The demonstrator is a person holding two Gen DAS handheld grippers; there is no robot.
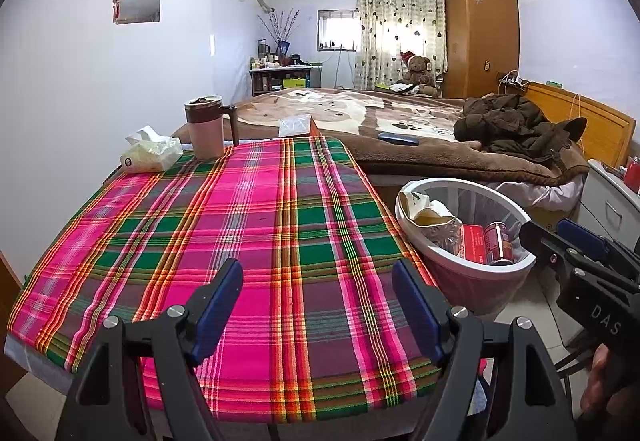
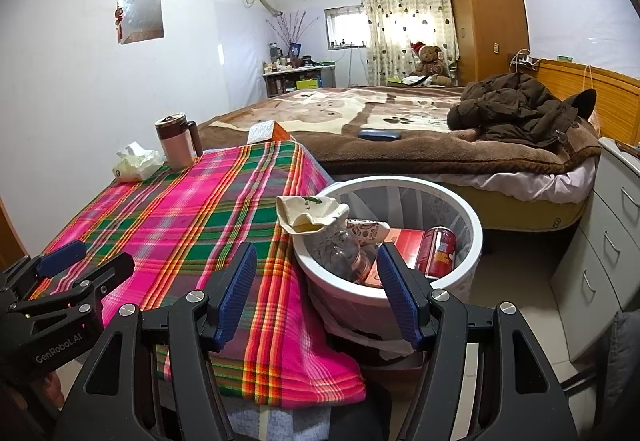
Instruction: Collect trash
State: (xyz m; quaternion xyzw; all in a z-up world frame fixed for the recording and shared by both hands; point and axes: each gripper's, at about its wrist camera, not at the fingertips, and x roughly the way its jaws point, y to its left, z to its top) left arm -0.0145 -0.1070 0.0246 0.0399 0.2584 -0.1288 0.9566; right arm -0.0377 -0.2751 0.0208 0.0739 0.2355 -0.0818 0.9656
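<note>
Looks nearly done: trash bin at lower right holds can, wrappers; desk bare of litter. Left gripper, right gripper both open, empty.

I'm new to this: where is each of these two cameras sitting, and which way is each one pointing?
Left wrist view: sits on the left gripper, looking across the pink-and-green plaid tablecloth; its open blue-padded fingers show, with the right gripper at the right edge.
Right wrist view: sits on the right gripper, facing the white round trash bin; the left gripper shows at left.
Both share the tablecloth, bin, pink lidded mug and bed.
</note>
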